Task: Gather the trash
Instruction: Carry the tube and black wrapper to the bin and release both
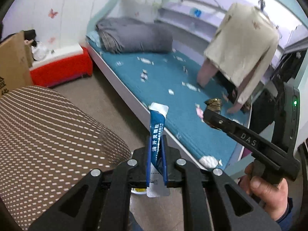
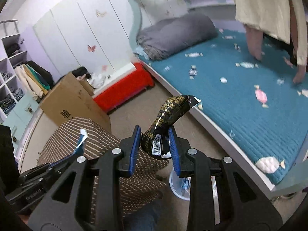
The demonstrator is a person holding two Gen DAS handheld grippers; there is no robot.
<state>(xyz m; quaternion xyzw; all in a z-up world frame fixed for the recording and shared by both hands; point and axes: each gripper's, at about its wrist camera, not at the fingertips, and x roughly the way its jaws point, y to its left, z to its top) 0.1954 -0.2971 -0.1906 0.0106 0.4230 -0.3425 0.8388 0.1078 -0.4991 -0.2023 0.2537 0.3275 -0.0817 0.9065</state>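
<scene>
My left gripper (image 1: pixel 156 140) is shut on a blue and white sachet (image 1: pixel 156 130) that stands up between the pads, above the floor beside the bed. My right gripper (image 2: pixel 154 132) is shut on a black and gold snack wrapper (image 2: pixel 169 115), held over the floor. In the left wrist view the right gripper (image 1: pixel 208 115) shows at right with the wrapper (image 1: pixel 213 104) at its tip. In the right wrist view the left gripper's sachet (image 2: pixel 80 140) shows at lower left. A white bin (image 2: pixel 178 184) with a blue wrapper inside sits on the floor below the right gripper.
A brown dotted stool (image 1: pixel 48 134) is at left. A bed with a teal candy-print sheet (image 2: pixel 240 96) and a grey folded quilt (image 2: pixel 177 36) lies ahead. A person (image 1: pixel 240 53) leans on the bed. A red box (image 2: pixel 123 90) and a cardboard box (image 2: pixel 71 100) stand by the wardrobe.
</scene>
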